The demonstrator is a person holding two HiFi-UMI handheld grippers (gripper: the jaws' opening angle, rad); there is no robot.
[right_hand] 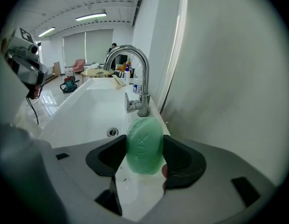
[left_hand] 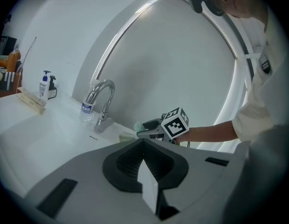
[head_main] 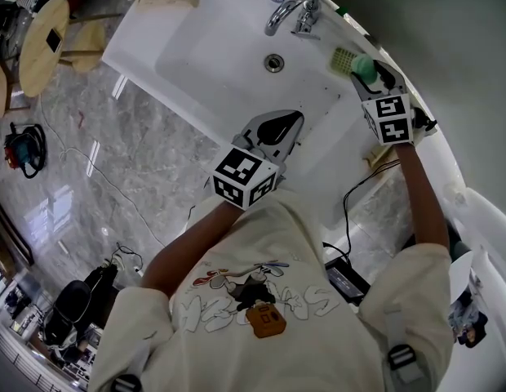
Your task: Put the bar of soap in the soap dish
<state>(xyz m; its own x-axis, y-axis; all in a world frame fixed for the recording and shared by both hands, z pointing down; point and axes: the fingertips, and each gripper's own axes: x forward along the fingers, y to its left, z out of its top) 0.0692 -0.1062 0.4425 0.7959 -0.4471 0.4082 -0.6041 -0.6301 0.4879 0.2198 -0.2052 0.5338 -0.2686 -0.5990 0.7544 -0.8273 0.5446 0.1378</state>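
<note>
Right gripper view: the right gripper (right_hand: pixel 143 158) squeezes the smooth green oval soap bar (right_hand: pixel 144 141) between its 2 jaws, near the pale-green slotted dish (head_main: pixel 343 59). Left gripper (left_hand: pixel 143 144) is closed, empty. Slippery soap might pop out.

Cream cartoon-print T-shirt (head_main: pixel 261 300); grey left gripper (head_main: pixel 286 121) and right gripper (head_main: pixel 369 70), black-and-white marker cube (head_main: pixel 245 176) on each.

text: "LUX" | on: face of green bar of soap (right_hand: pixel 144 146), near side of the tap | shirt (head_main: pixel 261 300) lettering: not legible
</note>
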